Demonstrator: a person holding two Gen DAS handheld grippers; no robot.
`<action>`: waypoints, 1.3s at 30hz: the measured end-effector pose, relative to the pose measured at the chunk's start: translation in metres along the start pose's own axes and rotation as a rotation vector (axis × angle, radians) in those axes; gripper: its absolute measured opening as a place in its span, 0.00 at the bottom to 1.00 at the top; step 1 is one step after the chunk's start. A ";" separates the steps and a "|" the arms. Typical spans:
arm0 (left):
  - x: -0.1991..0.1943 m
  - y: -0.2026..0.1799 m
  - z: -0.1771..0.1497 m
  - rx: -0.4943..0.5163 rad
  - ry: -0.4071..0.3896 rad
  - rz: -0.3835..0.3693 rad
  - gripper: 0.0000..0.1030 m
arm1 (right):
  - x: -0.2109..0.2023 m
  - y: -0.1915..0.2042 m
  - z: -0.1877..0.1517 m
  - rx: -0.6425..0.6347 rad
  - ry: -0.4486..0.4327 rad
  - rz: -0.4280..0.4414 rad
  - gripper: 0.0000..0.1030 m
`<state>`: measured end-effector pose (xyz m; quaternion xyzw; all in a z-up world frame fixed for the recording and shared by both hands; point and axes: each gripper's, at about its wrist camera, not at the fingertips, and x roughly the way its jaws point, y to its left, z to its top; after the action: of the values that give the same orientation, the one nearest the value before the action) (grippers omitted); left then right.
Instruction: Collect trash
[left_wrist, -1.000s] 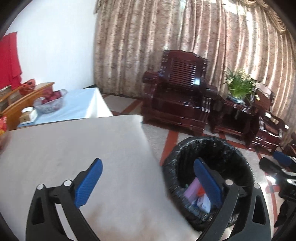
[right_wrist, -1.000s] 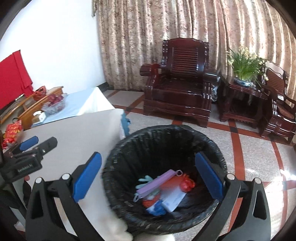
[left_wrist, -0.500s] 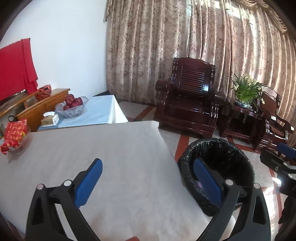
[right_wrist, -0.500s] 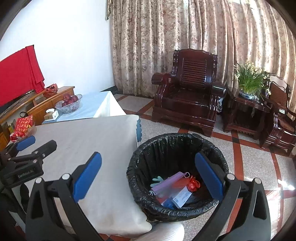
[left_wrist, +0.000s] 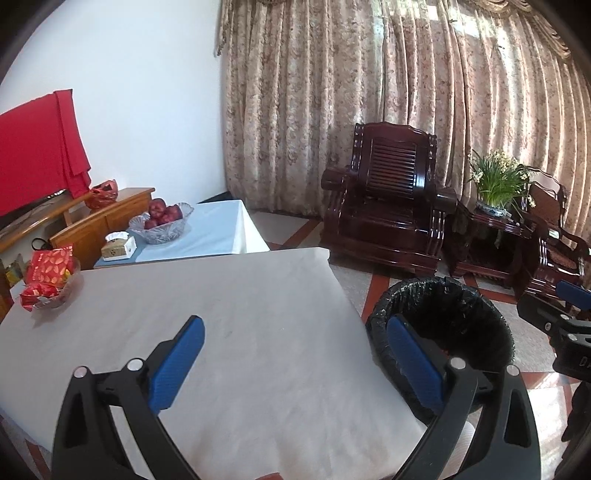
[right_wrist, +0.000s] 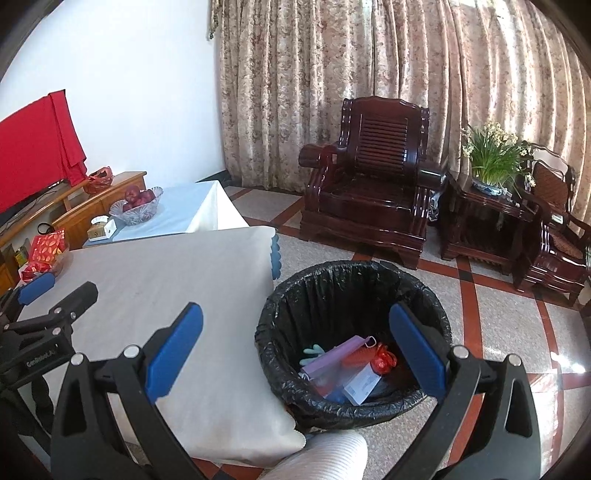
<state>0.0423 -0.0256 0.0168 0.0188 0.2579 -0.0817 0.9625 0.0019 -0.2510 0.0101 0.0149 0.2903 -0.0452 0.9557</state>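
Note:
A round bin with a black liner (right_wrist: 354, 280) stands on the floor by the right edge of the cloth-covered table (right_wrist: 155, 280). Inside lie a purple pouch (right_wrist: 336, 358), a red scrap (right_wrist: 386, 360), a white-blue packet (right_wrist: 362, 384) and a teal piece (right_wrist: 313, 350). My right gripper (right_wrist: 295, 350) hangs open above the near rim of the bin, holding nothing. My left gripper (left_wrist: 295, 350) is open over the table's right part, with the bin (left_wrist: 443, 295) past its right finger. The bin's contents are hidden in the left wrist view.
A bowl of red packets (left_wrist: 48, 284) sits at the table's far left. Behind it a low table carries a fruit bowl (left_wrist: 160, 221) and a tissue box (left_wrist: 118, 245). A dark wooden armchair (left_wrist: 388, 221) and a potted plant (left_wrist: 495, 184) stand near the curtains.
Both grippers have risen and pulled back from the bin, so more of the table and room shows. Both stay open and empty.

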 end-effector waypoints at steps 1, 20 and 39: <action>0.000 0.000 0.000 0.000 -0.001 0.002 0.94 | 0.000 -0.001 -0.001 0.002 0.002 0.000 0.95; 0.002 0.002 -0.001 0.000 -0.012 0.034 0.94 | 0.008 -0.004 -0.006 0.002 0.019 -0.005 0.95; 0.003 0.005 -0.003 -0.003 -0.009 0.044 0.94 | 0.010 -0.005 -0.008 -0.001 0.022 -0.005 0.95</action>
<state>0.0444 -0.0212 0.0126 0.0226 0.2530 -0.0604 0.9653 0.0053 -0.2561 -0.0019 0.0140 0.3009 -0.0474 0.9524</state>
